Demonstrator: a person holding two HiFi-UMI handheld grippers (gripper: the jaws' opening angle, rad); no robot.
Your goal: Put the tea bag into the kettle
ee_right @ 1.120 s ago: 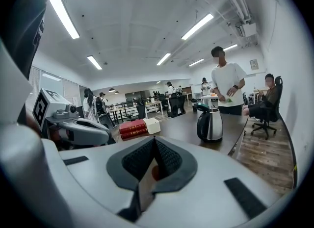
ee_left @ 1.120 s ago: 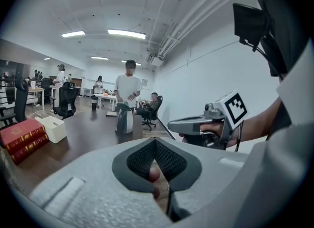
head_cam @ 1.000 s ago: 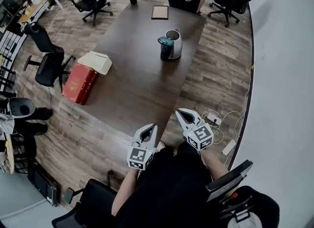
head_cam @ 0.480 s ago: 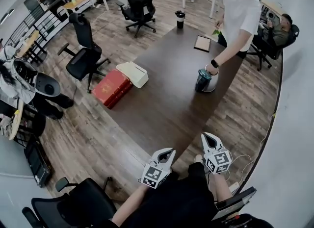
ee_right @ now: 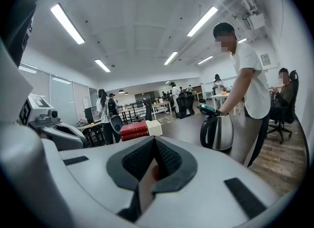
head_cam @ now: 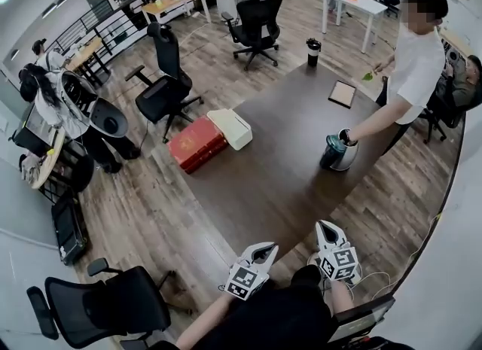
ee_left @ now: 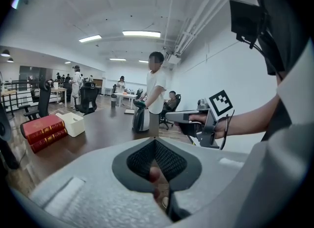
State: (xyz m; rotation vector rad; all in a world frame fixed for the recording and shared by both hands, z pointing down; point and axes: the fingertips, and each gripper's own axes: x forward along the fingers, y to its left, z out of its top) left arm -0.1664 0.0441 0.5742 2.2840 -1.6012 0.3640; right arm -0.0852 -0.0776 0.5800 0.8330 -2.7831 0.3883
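A steel kettle with a dark teal lid and handle stands on the dark table, towards its far right edge. A person in a white shirt has one hand on it. Their other hand holds a small green thing, too small to identify. My left gripper and right gripper hover side by side off the table's near end, both shut and empty. The kettle lies straight ahead in the left gripper view, with the right gripper beside it. The kettle appears right of centre in the right gripper view.
Red books and a white box lie at the table's left edge. A flat tablet-like object and a dark cup sit at the far end. Office chairs stand to the left, another beside me.
The head view has swung up and taken in more of the room. The person in white has come round to the table's right side and put a hand on the kettle. Both grippers stay shut.
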